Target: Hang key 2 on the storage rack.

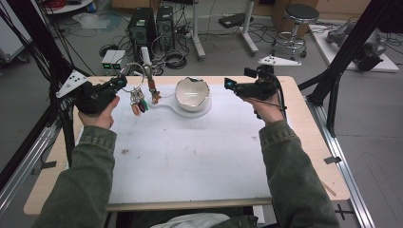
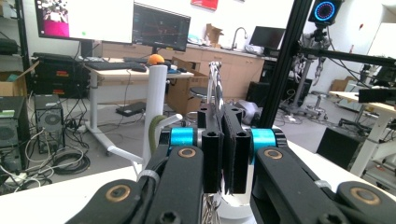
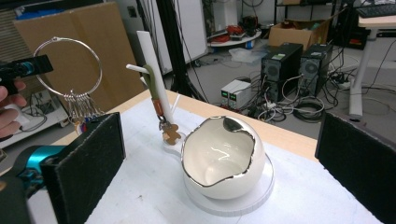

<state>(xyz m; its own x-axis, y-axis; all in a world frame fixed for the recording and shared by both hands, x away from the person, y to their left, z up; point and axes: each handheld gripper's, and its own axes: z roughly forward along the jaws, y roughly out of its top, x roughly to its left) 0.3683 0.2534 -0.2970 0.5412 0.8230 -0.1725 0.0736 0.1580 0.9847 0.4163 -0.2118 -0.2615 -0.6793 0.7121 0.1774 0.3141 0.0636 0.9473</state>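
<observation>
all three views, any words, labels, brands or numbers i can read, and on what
No text can be read.
Monitors behind the table, left gripper view: content too blurred to read.
Red sign on the wall: cut off and blurred.
Two small grey boxes on the floor: green displays too small to read.
Bowl, key ring and white stand: no lettering shows.

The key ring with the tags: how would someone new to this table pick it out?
Start at the white egg-shaped bowl on the white mat. Left of it rises a white stand. Beyond that hangs the key ring: a big wire hoop with small coloured tags, clamped in the left hand-held gripper.
</observation>
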